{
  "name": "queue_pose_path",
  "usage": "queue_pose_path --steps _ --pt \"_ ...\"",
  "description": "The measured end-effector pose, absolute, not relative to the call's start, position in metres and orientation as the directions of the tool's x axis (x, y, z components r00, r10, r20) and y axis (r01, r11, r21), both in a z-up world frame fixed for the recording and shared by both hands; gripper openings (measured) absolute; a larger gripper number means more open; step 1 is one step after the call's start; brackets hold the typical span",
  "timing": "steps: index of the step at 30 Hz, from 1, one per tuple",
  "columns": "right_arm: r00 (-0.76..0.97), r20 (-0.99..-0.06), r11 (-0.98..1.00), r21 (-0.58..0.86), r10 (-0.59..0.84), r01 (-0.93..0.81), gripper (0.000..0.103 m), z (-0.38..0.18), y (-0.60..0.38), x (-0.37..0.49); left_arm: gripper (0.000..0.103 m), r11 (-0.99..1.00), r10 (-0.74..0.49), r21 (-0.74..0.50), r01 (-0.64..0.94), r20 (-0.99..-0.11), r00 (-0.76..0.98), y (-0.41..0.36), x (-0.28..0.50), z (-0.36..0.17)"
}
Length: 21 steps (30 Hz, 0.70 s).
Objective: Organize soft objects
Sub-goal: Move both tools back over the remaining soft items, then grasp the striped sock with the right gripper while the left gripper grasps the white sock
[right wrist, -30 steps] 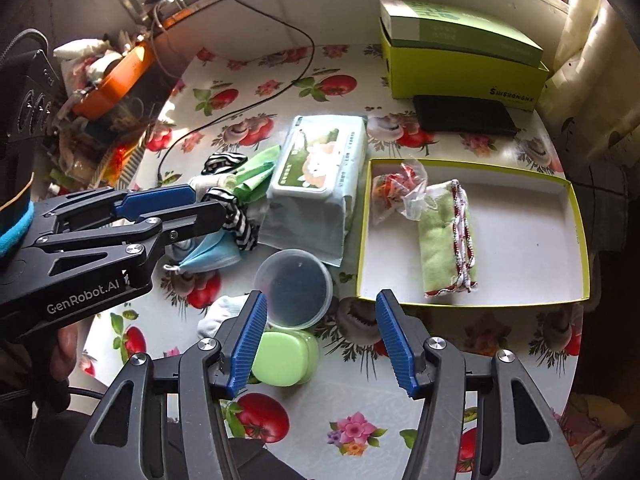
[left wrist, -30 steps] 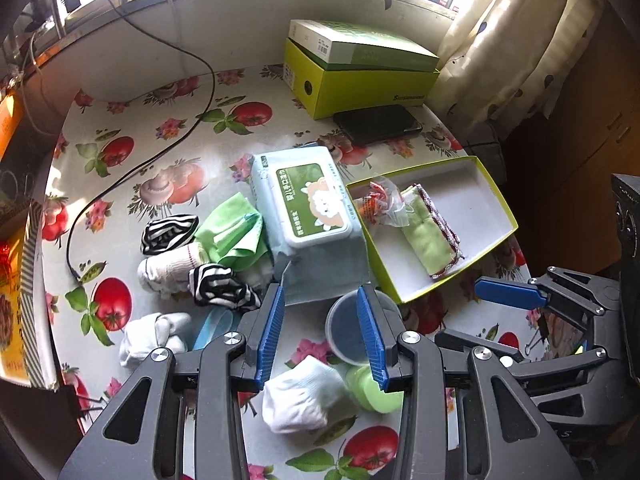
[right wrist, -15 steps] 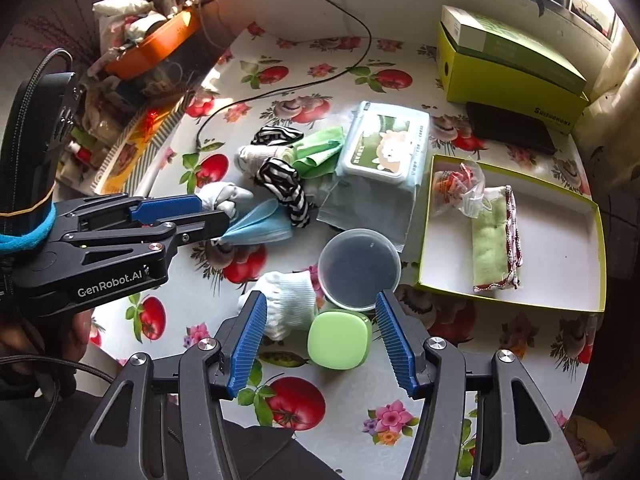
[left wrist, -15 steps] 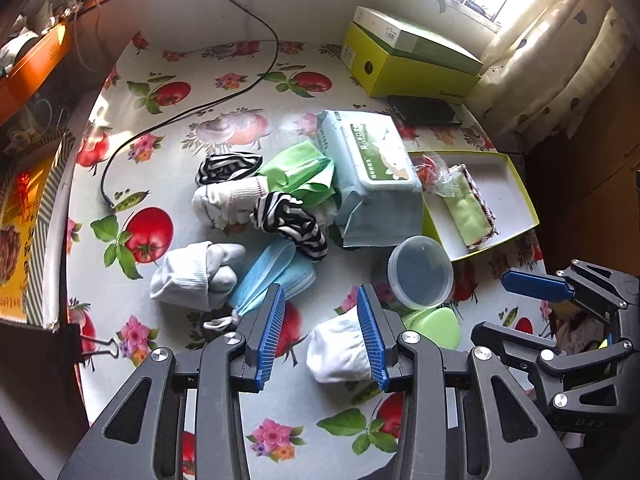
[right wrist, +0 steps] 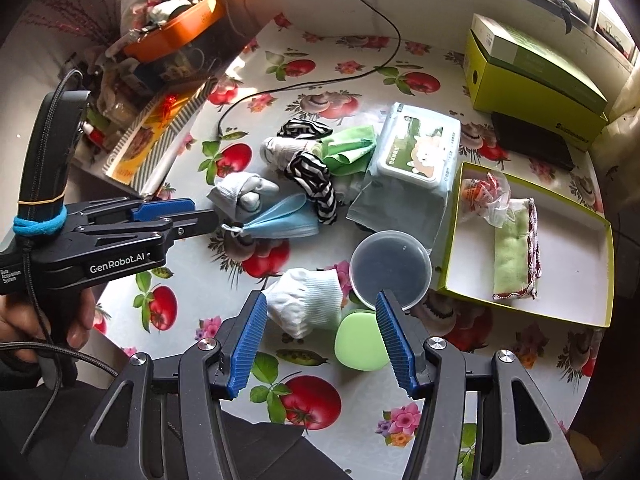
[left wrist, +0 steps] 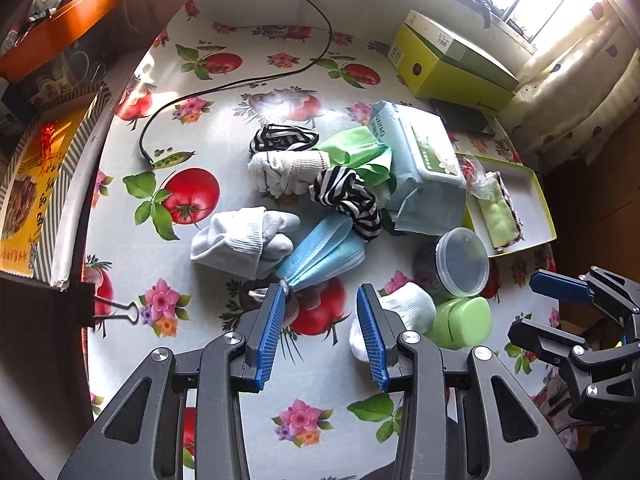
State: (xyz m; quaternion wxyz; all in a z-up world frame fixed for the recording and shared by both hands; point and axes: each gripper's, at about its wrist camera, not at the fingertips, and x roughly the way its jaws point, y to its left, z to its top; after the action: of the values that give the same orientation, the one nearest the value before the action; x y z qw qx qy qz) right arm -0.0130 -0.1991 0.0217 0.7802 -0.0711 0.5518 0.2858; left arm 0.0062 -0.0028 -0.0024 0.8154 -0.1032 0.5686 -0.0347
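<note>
Soft items on table, both grippers spread and empty.
Left gripper (left wrist: 322, 332): jaws apart, blue mask (left wrist: 320, 254) just above its tips at frame centre; white sock (left wrist: 394, 312) beside right jaw. Right gripper (right wrist: 320, 340): sock between its jaws; striped cloths (right wrist: 312, 180) farther.

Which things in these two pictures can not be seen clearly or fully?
- White sock, left wrist view: partly behind the left claw's finger.
- Green case, right wrist view: its right side is behind the right claw's finger.
- Plastic bag in the yellow tray: contents too crumpled to identify.
- Dark flat object, left wrist view: too small to identify.
</note>
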Motion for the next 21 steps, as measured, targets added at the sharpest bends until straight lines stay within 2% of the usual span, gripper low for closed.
queue_pose_path --steps 17,21 --pt "0.202 -0.913 0.809 0.191 0.354 -0.555 0.057 0.013 -0.168 0.01 0.039 0.967 -0.137 -0.198 -0.16 -0.933 0.332 0.043 0.018 -0.027" --pt "0.179 -0.921 0.792 0.185 0.346 -0.582 0.057 0.006 -0.15 0.019 0.047 0.964 -0.141 -0.205 -0.168 -0.934 0.327 0.049 0.025 -0.035"
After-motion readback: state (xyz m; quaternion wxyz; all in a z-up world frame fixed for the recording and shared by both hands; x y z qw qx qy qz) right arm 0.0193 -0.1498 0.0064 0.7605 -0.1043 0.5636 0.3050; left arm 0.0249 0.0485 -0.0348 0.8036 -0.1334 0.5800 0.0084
